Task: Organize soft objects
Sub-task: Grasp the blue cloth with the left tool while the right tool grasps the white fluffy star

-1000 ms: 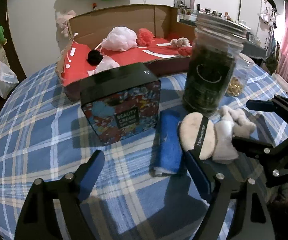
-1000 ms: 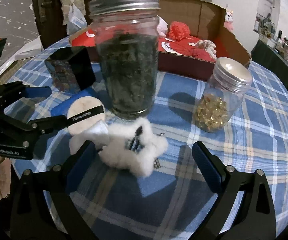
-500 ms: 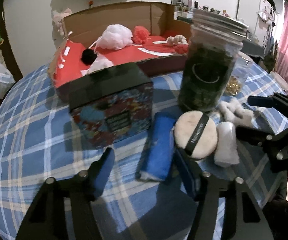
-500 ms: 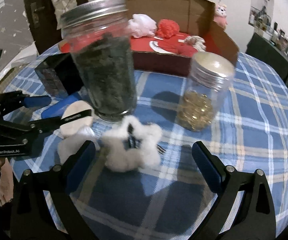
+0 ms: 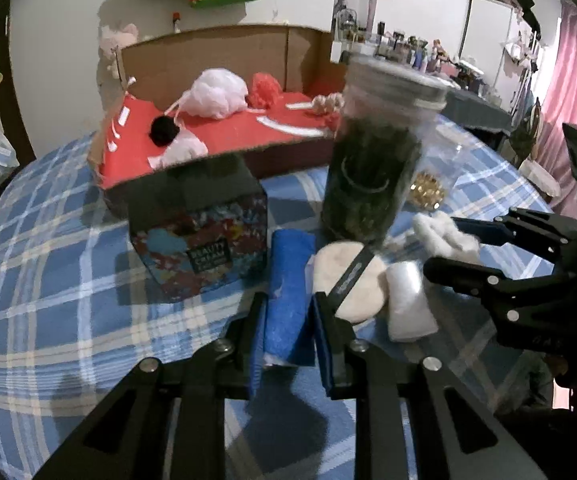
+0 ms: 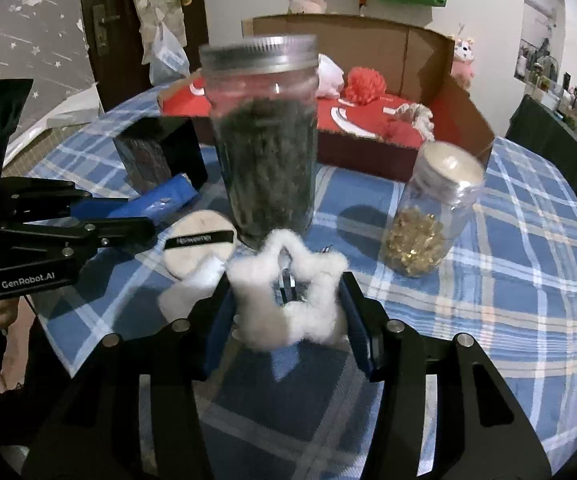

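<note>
Left wrist view: blue rolled cloth [image 5: 286, 288] lying on the checked tablecloth [image 5: 48, 288] beside the black box [image 5: 200, 236], clamped at its near end by the left gripper [image 5: 286, 322]; judged light, soft, compressible. Right wrist view: fluffy white star [image 6: 286, 284] before the dark jar [image 6: 264, 140], enclosed by the right gripper [image 6: 286, 316], whose jaws are closing on its sides; its hollow centre and metal clip are shown only here.

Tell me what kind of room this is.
Most likely a lived-in home, perhaps a bedroom or living room: a round table under a blue plaid tablecloth, a pink curtain, shelves crowded with small bottles, and plush toys by the wall.
</note>
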`<state>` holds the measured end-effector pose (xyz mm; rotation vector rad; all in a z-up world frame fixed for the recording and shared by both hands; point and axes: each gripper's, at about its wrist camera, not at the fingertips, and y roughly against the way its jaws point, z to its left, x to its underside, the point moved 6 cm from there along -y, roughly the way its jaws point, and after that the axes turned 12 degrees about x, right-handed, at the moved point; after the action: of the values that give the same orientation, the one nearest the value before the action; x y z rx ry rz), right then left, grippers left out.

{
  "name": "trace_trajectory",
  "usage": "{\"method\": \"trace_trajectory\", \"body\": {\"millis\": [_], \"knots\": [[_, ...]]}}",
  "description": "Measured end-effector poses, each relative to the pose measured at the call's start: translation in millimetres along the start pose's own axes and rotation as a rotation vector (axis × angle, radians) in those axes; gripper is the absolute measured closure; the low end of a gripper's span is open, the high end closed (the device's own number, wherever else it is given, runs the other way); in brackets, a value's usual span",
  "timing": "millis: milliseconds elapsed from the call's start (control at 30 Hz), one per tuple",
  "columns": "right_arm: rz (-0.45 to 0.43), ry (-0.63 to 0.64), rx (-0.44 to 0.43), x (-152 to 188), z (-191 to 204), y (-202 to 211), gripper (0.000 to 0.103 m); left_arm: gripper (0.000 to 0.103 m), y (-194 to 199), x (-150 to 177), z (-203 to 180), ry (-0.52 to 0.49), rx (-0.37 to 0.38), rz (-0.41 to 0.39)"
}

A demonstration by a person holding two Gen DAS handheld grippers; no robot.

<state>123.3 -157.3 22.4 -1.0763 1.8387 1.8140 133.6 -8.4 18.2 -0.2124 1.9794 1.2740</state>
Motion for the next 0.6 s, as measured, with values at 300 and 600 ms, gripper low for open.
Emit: {"method": "trace_trajectory", "body": {"millis": [300,600], "knots": [[-0.019,-0.006,0.008,-5.0,-3.5,12.8,0.054,0.079,15.4,-4.7,-3.8,-0.004,-0.003,-0.028],[-0.023,-0.040,0.040,-6.5,-22.8,20.3,0.054,0.079,30.4,-7.3,0.7,-0.003,-0.019,-0.050]]}}
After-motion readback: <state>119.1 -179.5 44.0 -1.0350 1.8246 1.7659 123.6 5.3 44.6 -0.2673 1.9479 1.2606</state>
